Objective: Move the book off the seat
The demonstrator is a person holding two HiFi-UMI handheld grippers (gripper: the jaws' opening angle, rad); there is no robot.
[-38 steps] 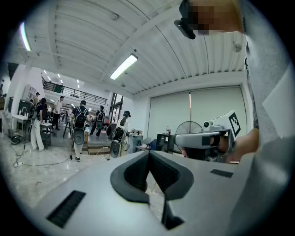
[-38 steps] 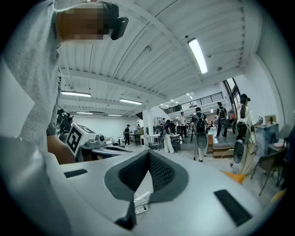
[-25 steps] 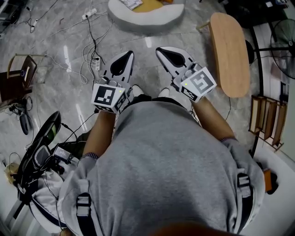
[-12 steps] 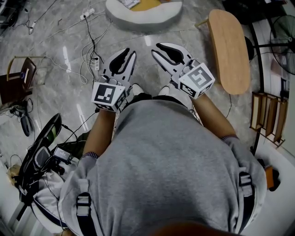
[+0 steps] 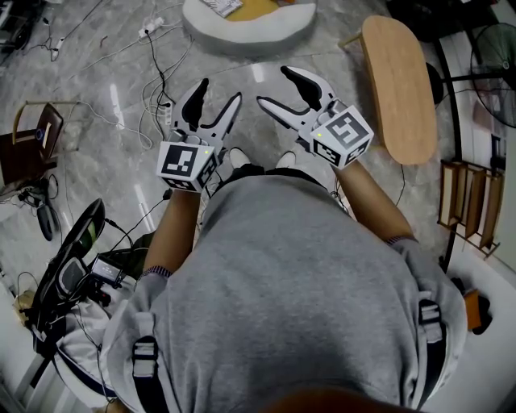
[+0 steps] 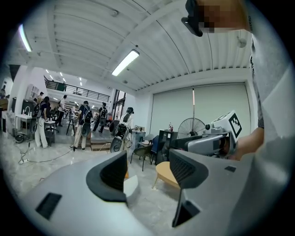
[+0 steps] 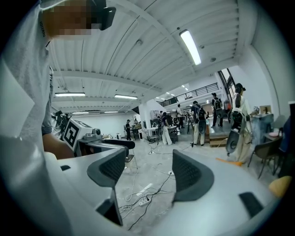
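Note:
At the top edge of the head view stands a round white seat (image 5: 242,32) with a yellow cushion. A printed book (image 5: 222,6) lies on it, partly cut off by the frame. My left gripper (image 5: 218,93) and right gripper (image 5: 276,87) are held side by side over the grey floor, well short of the seat. The jaws of both are opening, with nothing between them. The left gripper view looks past the left gripper (image 6: 148,168) to a piece of the white seat (image 6: 131,184). The right gripper (image 7: 147,173) frames only floor and cables.
An oval wooden bench (image 5: 399,89) stands to the right of the grippers. Cables and a power strip (image 5: 165,109) trail over the floor at left. A small dark chair (image 5: 36,129), a fan (image 5: 496,73) and gear (image 5: 72,266) ring the area. People stand far off.
Both grippers' jaws have spread from shut to wide apart. Both grippers have drifted slightly forward toward the seat.

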